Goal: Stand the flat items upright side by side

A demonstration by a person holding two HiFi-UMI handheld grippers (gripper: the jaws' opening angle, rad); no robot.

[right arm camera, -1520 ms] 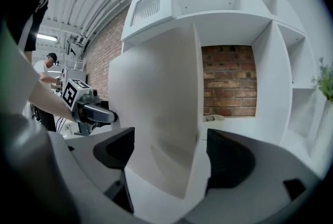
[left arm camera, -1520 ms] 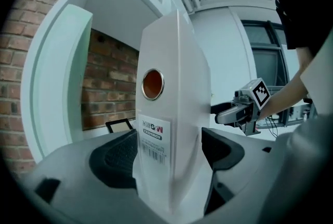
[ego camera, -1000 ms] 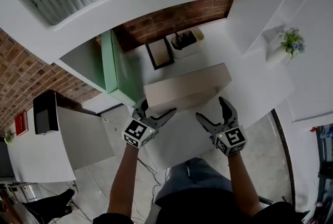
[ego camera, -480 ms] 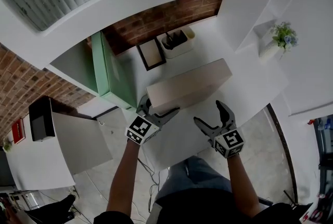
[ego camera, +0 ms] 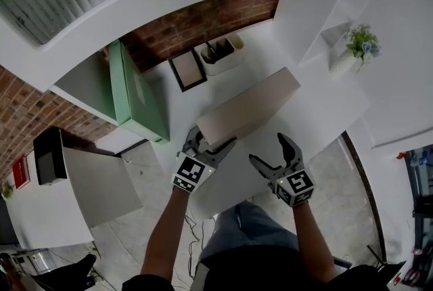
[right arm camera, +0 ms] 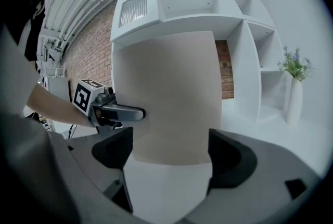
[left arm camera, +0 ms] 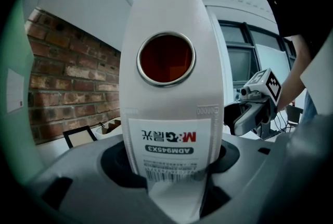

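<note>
White desk [ego camera: 318, 114] bears binder [ego camera: 250, 107], frame [ego camera: 187, 70], pen holder [ego camera: 220, 55].

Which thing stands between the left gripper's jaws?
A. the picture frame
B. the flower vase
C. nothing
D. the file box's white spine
D: the left gripper view shows the white spine of the file box, with its round hole, between the jaws of the left gripper, which have just been closing.
</note>
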